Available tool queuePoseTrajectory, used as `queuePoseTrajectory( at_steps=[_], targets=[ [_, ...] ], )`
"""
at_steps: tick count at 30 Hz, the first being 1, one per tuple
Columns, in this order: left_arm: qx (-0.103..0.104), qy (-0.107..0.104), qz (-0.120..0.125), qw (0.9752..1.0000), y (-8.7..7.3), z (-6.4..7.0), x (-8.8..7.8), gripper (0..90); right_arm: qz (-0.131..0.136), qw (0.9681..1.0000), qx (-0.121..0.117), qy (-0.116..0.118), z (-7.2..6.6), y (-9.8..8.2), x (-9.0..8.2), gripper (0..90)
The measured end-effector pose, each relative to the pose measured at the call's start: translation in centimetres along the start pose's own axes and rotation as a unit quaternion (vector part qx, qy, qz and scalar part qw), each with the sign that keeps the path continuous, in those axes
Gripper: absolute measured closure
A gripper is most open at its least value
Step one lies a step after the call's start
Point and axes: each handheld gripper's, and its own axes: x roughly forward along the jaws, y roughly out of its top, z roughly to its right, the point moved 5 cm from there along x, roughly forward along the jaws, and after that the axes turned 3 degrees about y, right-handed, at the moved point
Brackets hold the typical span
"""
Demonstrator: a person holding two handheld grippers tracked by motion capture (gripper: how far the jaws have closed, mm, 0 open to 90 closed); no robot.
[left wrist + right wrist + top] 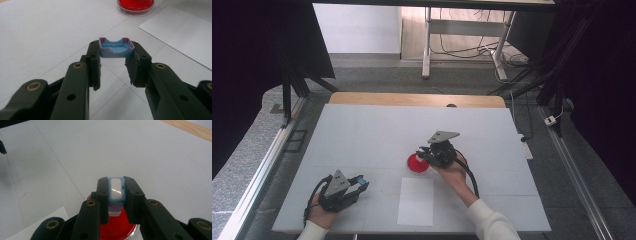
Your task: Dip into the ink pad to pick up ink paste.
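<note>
White sleeves enter from the bottom edge of the high view as a person works two hand-held tools over a pale counter [362,130]. The left tool [361,184], at lower left of that frame, is held low, its jaws pointing toward the frame's right. In the left gripper view its jaws pinch a small blue tray [116,47] by its two ends, hollow side up, just above the counter surface.

Near the frame's centre, the right hand [451,170] reaches forward, forearm angled up and left, with the right tool [424,155] pointing left over the edge of a round red dish [416,163]. In the right gripper view its jaws clamp a small blue-and-white block [116,191] that stands on edge directly above the dish [117,230].

A white sheet of paper [416,201] lies flat below the dish, between the two hands. The two tools are well apart.
</note>
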Motion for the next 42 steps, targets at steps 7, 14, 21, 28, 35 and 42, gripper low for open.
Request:
queuePoseTrajectory(
  at_steps=[7,14,21,28,35,42],
  targets=[
    [0.001,-0.001,0.000,1.0000,0.0,0.0,0.0,65.8,-0.010,0.9999,0.000,-0.004,0.0,-0.2,0.5,74.9],
    [0.002,-0.003,-0.001,1.0000,0.0,0.1,0.0,65.8,-0.018,0.9998,0.000,-0.006,0.1,-0.4,0.8,74.8],
    [0.002,-0.003,-0.001,1.0000,0.0,0.1,0.0,65.8,-0.022,0.9997,-0.001,-0.007,0.1,-0.6,1.2,74.9],
    [0.002,-0.003,-0.002,1.0000,0.0,0.1,0.0,65.8,-0.023,0.9997,-0.002,-0.008,0.0,-0.6,1.2,74.8],
    [0.003,-0.004,-0.002,1.0000,0.0,0.1,0.1,65.8,-0.022,0.9997,-0.002,-0.008,0.0,-0.6,1.3,74.9],
    [0.002,-0.005,-0.003,1.0000,0.0,0.1,0.0,65.7,-0.022,0.9997,-0.004,-0.009,0.0,-0.7,1.3,74.9]
  ],
)
